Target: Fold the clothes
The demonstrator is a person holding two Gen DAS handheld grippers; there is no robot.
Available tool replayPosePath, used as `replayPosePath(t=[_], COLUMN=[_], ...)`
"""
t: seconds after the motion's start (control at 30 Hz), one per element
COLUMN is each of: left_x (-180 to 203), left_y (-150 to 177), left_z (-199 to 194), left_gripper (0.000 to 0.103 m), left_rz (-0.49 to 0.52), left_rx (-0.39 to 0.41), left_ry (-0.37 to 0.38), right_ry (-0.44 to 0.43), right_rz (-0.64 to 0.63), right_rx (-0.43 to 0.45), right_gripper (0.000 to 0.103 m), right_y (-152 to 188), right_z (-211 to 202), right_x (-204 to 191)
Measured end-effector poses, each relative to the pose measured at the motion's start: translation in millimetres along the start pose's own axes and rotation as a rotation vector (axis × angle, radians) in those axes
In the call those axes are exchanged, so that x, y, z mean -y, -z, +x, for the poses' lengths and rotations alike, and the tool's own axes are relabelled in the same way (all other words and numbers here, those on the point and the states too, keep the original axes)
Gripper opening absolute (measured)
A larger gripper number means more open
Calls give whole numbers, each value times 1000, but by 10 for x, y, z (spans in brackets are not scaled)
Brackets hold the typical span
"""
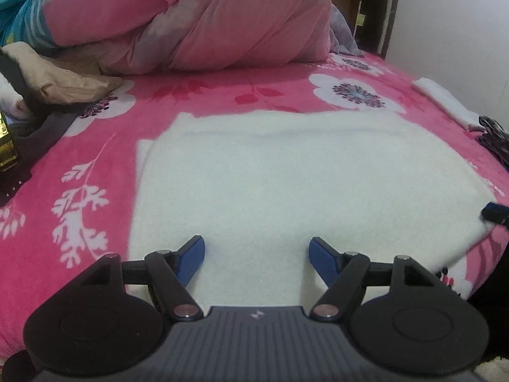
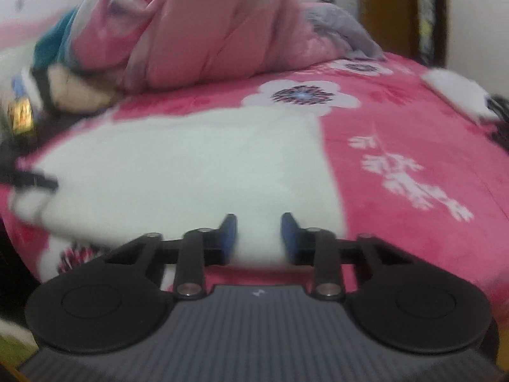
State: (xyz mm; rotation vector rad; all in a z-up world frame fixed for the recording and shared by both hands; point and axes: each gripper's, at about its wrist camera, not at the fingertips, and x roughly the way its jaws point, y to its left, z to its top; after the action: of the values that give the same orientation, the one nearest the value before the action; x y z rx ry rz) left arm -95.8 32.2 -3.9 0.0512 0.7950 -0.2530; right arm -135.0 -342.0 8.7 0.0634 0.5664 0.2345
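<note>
A white fleece garment (image 1: 286, 175) lies spread flat on the pink flowered bed cover (image 1: 238, 92). My left gripper (image 1: 257, 250) hovers over the garment's near left part, open wide, with nothing between its blue pads (image 1: 194, 254). In the blurred right wrist view, the same garment (image 2: 191, 165) fills the middle. My right gripper (image 2: 259, 234) is at its near right edge, open, with the jaws narrower apart and the white cloth edge showing in the gap. The right gripper's dark tip (image 1: 494, 213) shows at the garment's right edge in the left wrist view.
A heaped pink quilt (image 1: 206, 22) fills the back of the bed. Beige clothing (image 1: 63, 79) and dark clothes lie at the left beside a gold box (image 1: 6, 146). A folded white item (image 1: 445, 102) and a black item (image 1: 496, 140) sit at the right edge, near a wall.
</note>
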Motion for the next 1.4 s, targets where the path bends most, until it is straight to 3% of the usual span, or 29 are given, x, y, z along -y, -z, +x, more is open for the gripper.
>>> replayPosePath(t=[0.1,0.2,0.33,0.5,0.63,0.77,0.83,0.87,1.03,1.13,1.4], left_x=[17,15,14,0,2,-52,-89,-109,-208,-276,-499], left_y=[17,38,61,70,71,60,60,59,26,-21,-51], left_z=[2,-2,-21,-24,-30,-42,-50,-55,-138,-164,-104], left_gripper=[74,74,74,76,76,76,76,76,76,76,78], left_rz=[10,17,24,14,13,-15,-31,-38,-80,-98,-127], left_rx=[4,15,24,33,36,38,42,43,83,115,140], left_ry=[-3,0,0,10,12,35,53,62,92,91,32], right_ry=[-3,61,36,-67,-131,-80,-29,-18,-11,-8,86], right_rz=[20,64,152,65,-13,-107,-151,-162,-96,-28,-143], right_rx=[26,-47,-25,17,44,26,-54,-41,-89,-70,-68], right_gripper=[25,23,27,58,71,79,82,84,84,84,91], right_y=[-30,66,-82,-430,-683,-695,-550,-457,-641,-774,-579], right_z=[-55,105,62,272,493,968,1266,1328,1285,1264,1506], right_x=[28,161,168,-352,-791,-1186,-1268,-1283,-1283,-1274,-1487])
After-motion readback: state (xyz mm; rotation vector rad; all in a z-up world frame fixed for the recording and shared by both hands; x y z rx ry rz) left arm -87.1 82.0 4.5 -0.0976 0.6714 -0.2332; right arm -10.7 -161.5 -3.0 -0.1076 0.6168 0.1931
